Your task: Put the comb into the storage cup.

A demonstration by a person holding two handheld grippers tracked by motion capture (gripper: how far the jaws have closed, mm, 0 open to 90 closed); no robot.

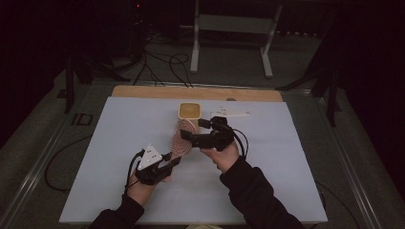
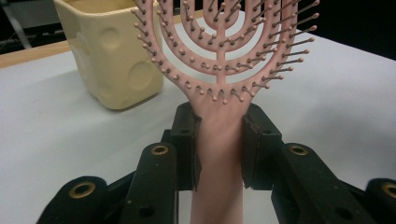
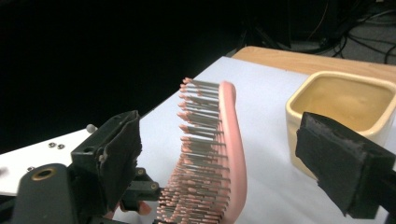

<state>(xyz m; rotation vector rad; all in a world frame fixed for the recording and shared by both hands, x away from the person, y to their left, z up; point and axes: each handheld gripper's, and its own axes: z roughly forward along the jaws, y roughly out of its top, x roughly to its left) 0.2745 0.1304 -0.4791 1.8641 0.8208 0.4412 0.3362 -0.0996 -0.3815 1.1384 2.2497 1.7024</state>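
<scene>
Left gripper [image 2: 219,149] pads pinch the pink hairbrush [image 2: 219,70] by its handle, one pad on each side just below the head; the left gripper view shows that contact plainly, with the bristle face turned to the camera and the bristles tipped with small balls. In the high view the left gripper [image 1: 165,168] sits at lower centre-left of the white table cover [image 1: 286,191], grey three-cornered plate on top, and the hairbrush [image 1: 183,138] runs up and away from it toward the cup; the grip itself is too small to read there.

Right gripper [image 3: 224,154] jaws spread wide, one pad on each side of the brush head, neither touching it. The right gripper view shows the hairbrush [image 3: 224,158] edge-on, bristles facing the left-hand pad, smooth back toward the right-hand pad, gap on both sides. High view puts the right gripper [image 1: 193,138] coming in from the right, level with the brush head, but jaw gap cannot be told there.

Cream square cup [image 2: 109,51] stands just behind the brush head; the left gripper view shows round dimples in its wall, the right gripper view shows the cup [image 3: 343,100] open from above. The high view has the cup [image 1: 189,110] near the far table edge, a white flat piece [image 1: 231,113] beside it, and a wooden strip [image 1: 143,91] beyond.
</scene>
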